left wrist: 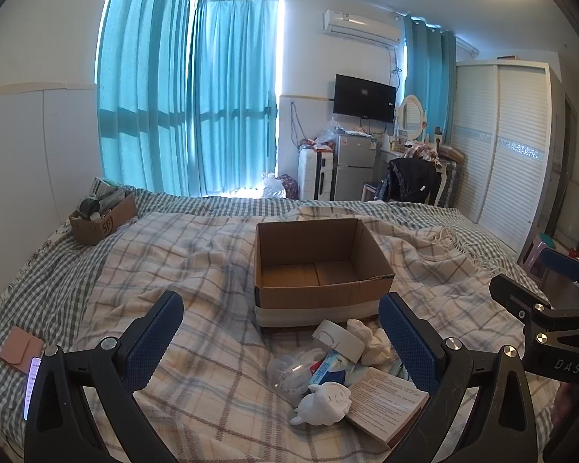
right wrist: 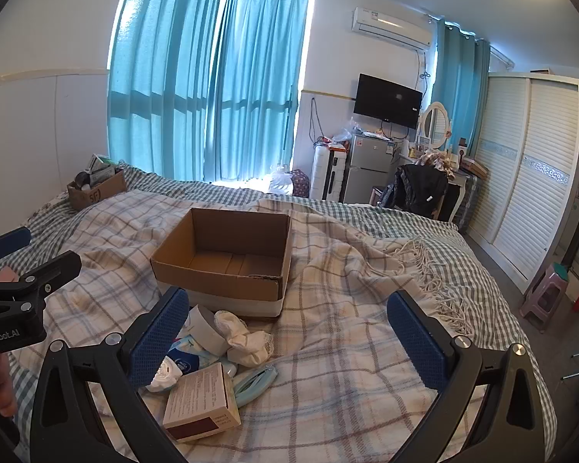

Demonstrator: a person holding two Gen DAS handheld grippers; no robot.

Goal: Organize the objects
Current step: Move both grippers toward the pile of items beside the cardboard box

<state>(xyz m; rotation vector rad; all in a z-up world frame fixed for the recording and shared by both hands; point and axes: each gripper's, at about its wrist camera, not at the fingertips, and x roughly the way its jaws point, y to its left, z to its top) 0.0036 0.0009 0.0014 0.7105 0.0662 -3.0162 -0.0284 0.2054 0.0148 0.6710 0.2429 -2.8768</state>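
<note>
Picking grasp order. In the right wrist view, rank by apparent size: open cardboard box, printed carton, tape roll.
1. open cardboard box, clearly largest.
2. printed carton, though it is nearest the camera.
3. tape roll, partly hidden by a gripper finger, so unsure.

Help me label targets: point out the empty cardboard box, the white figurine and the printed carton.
empty cardboard box (left wrist: 312, 296), left wrist view, front wall.
white figurine (left wrist: 322, 403), left wrist view, body.
printed carton (right wrist: 198, 395), right wrist view, top face.
</note>
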